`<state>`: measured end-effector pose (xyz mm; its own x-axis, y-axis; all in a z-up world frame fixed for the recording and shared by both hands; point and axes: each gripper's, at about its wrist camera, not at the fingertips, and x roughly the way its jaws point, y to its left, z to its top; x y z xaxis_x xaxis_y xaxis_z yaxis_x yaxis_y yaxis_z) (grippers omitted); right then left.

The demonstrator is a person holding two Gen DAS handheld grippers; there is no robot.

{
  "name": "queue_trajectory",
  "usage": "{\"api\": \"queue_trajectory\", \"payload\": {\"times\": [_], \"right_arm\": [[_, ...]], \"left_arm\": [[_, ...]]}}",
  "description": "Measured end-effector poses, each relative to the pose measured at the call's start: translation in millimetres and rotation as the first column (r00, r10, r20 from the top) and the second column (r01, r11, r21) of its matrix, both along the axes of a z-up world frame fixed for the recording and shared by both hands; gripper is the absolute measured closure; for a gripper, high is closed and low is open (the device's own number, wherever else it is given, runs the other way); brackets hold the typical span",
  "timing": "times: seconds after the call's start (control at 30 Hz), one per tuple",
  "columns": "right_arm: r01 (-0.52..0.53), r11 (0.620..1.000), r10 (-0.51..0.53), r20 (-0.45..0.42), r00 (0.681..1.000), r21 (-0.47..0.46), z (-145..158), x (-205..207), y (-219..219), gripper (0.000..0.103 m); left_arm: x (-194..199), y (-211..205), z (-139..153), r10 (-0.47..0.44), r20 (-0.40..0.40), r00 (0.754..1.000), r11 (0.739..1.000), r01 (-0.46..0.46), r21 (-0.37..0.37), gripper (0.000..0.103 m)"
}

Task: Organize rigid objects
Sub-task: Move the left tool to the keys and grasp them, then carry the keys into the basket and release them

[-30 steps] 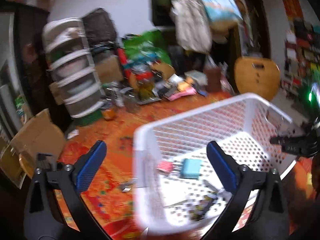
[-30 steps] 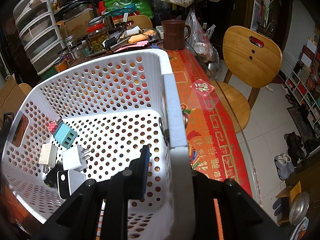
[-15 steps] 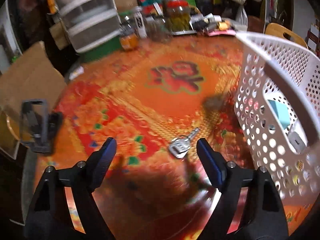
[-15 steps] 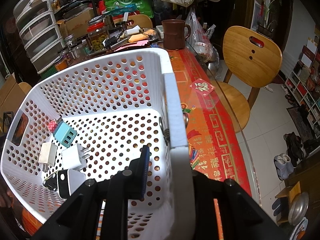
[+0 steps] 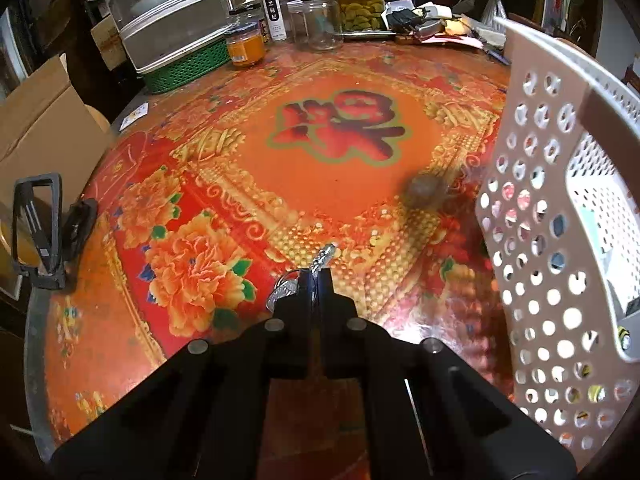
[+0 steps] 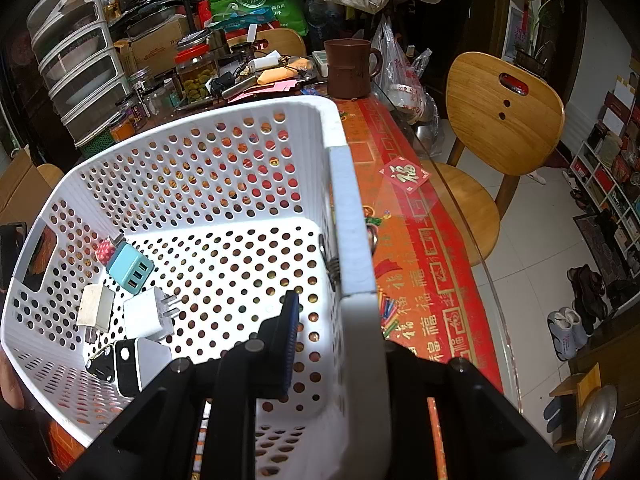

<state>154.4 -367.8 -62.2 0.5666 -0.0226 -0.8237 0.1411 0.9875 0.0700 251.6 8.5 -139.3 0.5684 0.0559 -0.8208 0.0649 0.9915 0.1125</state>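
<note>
A small bunch of keys (image 5: 325,253) lies on the red and orange tablecloth (image 5: 340,184), left of the white perforated basket (image 5: 536,216). My left gripper (image 5: 316,277) points down at the keys, its jaws closing together with the bunch pinched between them; only a key tip and part of the ring (image 5: 283,289) show. My right gripper (image 6: 336,316) is shut on the basket's right wall (image 6: 348,216), its blue inner pad (image 6: 290,320) inside the basket. In the basket lie a teal USB charger (image 6: 130,268), a white plug (image 6: 150,312), a cream adapter (image 6: 94,306) and a black-and-white charger (image 6: 132,364).
A black phone stand (image 5: 38,232) sits at the table's left edge beside a cardboard box (image 5: 36,120). Jars (image 5: 360,0), stacked clear trays (image 5: 168,12) and a green basket (image 5: 188,66) line the far side. A brown mug (image 6: 348,68) and wooden chair (image 6: 504,120) stand right.
My left gripper swung from over the basket down to the tablecloth left of it, and its wide-open jaws closed on the keys. The right gripper and basket stayed put.
</note>
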Motion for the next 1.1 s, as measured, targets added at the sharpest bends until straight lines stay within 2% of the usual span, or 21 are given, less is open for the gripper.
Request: {"api": "queue_trajectory", "payload": {"times": [0.53,0.83,1.1], "right_arm": [[-0.001,1.0,0.001,-0.001,1.0,-0.001,0,0,0,0.083],[-0.001,1.0,0.001,-0.001,1.0,-0.001,0,0,0,0.083],[0.0,1.0,0.0,-0.001,1.0,-0.002,0,0,1,0.083]], "left_arm": [[-33,26,63,0.041,0.128,0.991,0.998,-0.035,-0.055,0.101],[-57,32,113,0.095,0.243,0.965,0.995,-0.09,-0.034,0.101],[-73,20,156,0.107,0.303,0.947,0.994,-0.106,-0.02,0.101]]}}
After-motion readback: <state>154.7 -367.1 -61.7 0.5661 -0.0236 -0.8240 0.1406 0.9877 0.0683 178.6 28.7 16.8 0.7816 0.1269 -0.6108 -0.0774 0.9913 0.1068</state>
